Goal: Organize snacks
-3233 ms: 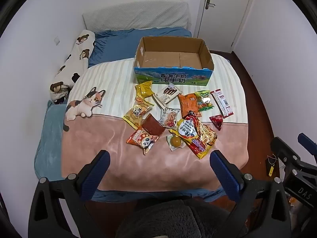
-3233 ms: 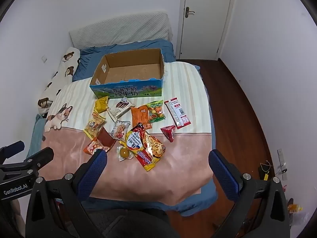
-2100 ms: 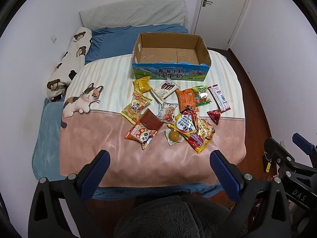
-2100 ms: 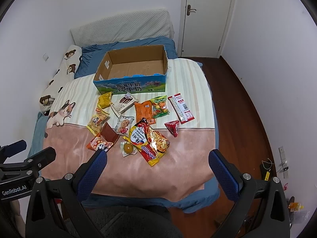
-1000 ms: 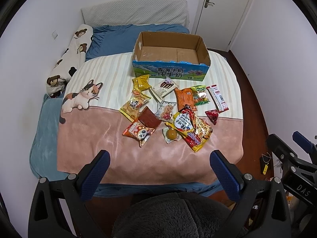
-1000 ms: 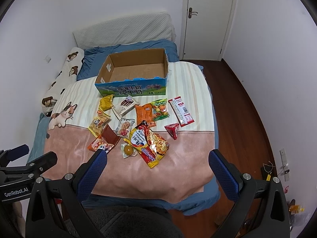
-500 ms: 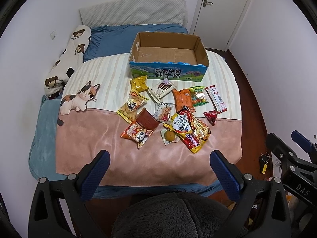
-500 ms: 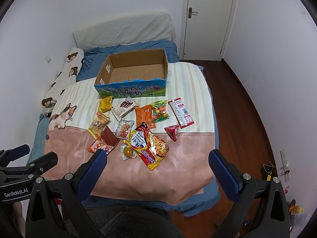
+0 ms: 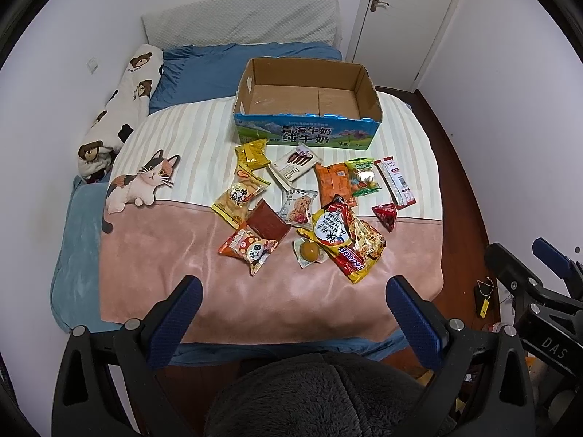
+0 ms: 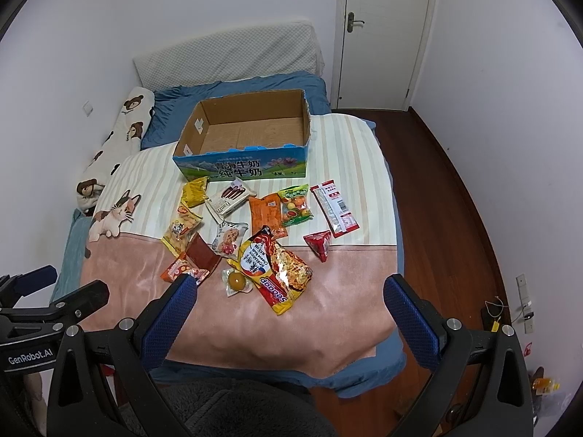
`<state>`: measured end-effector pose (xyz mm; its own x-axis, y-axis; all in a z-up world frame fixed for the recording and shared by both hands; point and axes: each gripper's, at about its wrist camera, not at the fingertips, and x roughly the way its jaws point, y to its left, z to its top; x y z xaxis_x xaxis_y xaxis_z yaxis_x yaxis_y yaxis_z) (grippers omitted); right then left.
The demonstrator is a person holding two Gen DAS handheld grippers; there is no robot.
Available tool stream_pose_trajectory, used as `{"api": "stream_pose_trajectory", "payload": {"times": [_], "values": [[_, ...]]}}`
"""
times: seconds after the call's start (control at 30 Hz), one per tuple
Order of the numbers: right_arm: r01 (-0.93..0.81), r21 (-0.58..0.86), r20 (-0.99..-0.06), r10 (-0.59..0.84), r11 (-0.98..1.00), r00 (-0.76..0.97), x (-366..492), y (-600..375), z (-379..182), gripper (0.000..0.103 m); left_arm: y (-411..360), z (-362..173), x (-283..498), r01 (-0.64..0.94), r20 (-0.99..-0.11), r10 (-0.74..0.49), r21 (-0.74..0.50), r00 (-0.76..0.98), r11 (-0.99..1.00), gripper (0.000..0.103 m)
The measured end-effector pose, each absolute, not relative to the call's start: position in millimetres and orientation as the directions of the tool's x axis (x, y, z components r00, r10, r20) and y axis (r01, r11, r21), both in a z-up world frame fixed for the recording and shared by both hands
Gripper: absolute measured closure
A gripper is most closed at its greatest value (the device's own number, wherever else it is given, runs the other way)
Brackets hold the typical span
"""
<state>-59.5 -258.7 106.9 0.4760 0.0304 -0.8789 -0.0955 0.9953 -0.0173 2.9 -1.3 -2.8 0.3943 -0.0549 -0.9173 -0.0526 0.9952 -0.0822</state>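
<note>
Right wrist alone shows possibly wall charger [image 10: 523,316]; both claws [image 9: 291,300] [image 10: 289,293] spread, empty.

Snacks [image 9: 309,204] loose on bed, box [image 9: 306,109] empty.
About a dozen packets lie flat, some overlapping, just in front of the upright open cardboard box; noodle pack [image 9: 346,240] nearest the foot.

Empty cardboard box [image 10: 251,134] behind scattered snack packets [image 10: 255,225] on bed [image 10: 346,291]

Snacks [image 9: 309,211] on bed [image 9: 153,255], before box [image 9: 306,134]
</note>
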Motion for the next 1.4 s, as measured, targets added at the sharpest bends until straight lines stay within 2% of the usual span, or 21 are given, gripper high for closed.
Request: {"api": "stream_pose_trajectory", "payload": {"times": [0.17,0.3,0.43,0.6,0.8,1.03,1.13,1.17,1.2,1.27,1.3,1.4], "values": [[-0.090,0.004,-0.882,0.046,0.996,0.469,-49.1,-256.5,100.0,0.000,3.4,-8.0,5.2,-0.054,-0.916,-0.064,-0.093,0.397,0.994,0.000],[-0.099,0.045,-0.890,0.085,0.994,0.447,-31.1,-256.4,74.6,0.000,13.9,-33.3,24.5,-0.096,-0.912,-0.046,-0.093,0.409,0.991,0.000],[-0.165,0.008,-0.925,0.070,0.986,0.374,4.8,-247.0,14.7,0.000,31.7,-76.7,48.8,-0.146,-0.927,0.022,-0.035,0.373,0.989,0.000],[-0.278,-0.066,-0.969,0.005,0.958,0.247,51.7,-228.2,-88.0,0.000,61.1,-146.4,78.0,-0.187,-0.963,0.076,0.028,0.258,0.982,0.000],[-0.380,-0.073,-0.993,-0.033,0.922,0.110,90.4,-205.9,-189.4,0.000,100.8,-232.3,105.3,-0.358,-0.993,-0.090,-0.111,0.074,0.927,0.000],[-0.464,-0.083,-0.996,-0.094,0.882,0.000,107.7,-177.4,-254.8,0.000,129.5,-314.1,114.5,-0.603,-0.939,-0.343,-0.264,-0.017,0.753,0.001],[-0.484,-0.103,-0.990,-0.137,0.869,-0.035,104.9,-170.0,-279.0,0.000,131.5,-337.4,116.1,-0.663,-0.912,-0.411,-0.299,-0.015,0.686,0.008],[-0.479,-0.102,-0.990,-0.137,0.872,-0.038,105.1,-169.6,-281.8,0.000,132.2,-343.6,117.0,-0.678,-0.910,-0.414,-0.295,-0.016,0.673,0.015],[-0.467,-0.105,-0.990,-0.138,0.878,-0.038,103.6,-169.8,-284.3,0.000,133.9,-348.4,117.8,-0.692,-0.908,-0.418,-0.297,-0.007,0.658,0.032],[-0.449,-0.101,-0.990,-0.133,0.888,-0.039,99.9,-170.0,-287.0,0.000,136.6,-358.7,119.6,-0.709,-0.910,-0.414,-0.290,-0.004,0.642,0.044],[-0.430,-0.093,-0.992,-0.122,0.898,-0.042,97.8,-171.0,-287.6,0.004,137.6,-362.4,121.7,-0.711,-0.914,-0.406,-0.282,-0.006,0.645,0.047],[-0.339,-0.080,-0.994,-0.102,0.938,-0.048,99.1,-184.3,-285.9,0.008,136.2,-359.5,122.6,-0.658,-0.934,-0.357,-0.267,-0.002,0.704,0.050]]}}
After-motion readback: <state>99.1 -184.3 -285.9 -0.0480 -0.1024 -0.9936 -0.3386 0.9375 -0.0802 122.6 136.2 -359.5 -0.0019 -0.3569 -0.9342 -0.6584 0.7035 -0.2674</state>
